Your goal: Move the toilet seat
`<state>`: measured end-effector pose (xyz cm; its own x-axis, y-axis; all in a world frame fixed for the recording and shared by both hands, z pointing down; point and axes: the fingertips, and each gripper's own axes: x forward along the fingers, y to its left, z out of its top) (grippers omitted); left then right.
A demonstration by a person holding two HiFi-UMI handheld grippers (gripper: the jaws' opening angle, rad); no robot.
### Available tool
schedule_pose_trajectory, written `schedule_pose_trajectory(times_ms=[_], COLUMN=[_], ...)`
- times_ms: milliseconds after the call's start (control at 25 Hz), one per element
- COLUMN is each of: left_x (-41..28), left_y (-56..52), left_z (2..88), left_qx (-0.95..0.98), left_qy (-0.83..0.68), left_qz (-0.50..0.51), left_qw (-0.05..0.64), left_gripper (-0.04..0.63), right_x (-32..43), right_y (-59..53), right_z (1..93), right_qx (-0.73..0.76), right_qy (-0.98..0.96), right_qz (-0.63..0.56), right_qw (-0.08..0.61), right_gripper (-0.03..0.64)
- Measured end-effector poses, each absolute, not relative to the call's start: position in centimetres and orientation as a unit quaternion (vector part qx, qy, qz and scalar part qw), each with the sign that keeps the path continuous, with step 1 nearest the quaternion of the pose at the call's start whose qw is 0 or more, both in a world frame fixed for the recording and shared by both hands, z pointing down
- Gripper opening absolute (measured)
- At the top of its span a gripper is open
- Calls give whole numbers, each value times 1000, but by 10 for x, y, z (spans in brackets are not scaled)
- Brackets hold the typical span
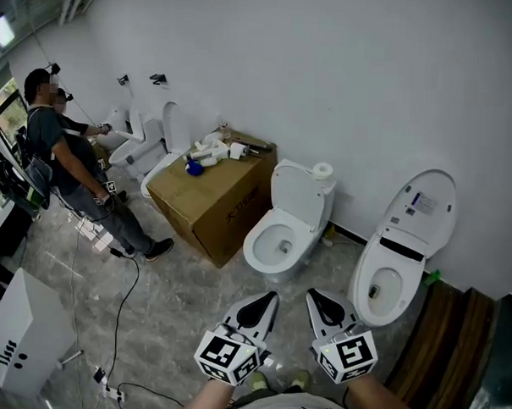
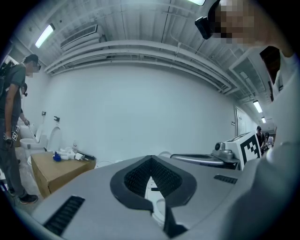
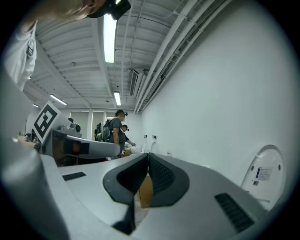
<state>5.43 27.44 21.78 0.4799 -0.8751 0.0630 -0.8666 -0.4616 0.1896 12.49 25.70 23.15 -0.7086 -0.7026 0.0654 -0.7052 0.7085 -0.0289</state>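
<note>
Left grey two-jaw gripper and right grey two-jaw gripper sit side by side at lower centre, both with jaws together and nothing between them. The white oval toilet seat rests on the white ceramic toilet at centre frame, just above the grippers and untouched. Its lid is raised.

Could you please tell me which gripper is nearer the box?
Left. The left gripper is right of the box, nearer the camera; the right gripper is farther right.
</note>
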Motion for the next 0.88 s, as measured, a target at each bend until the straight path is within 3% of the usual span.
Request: schedule_pose_trajectory(times_ms=[880], left_x=[41], left_y=[270], left_z=[219], left_qx=[823], left_qy=[-563], left_qz=[-8], left_qw=[81], left_gripper=[9], right_x=[132], right_y=[251], right_z=[236], right_qx=[344], right_qy=[-939], right_qz=[25], right_qw=[8], right_gripper=[17])
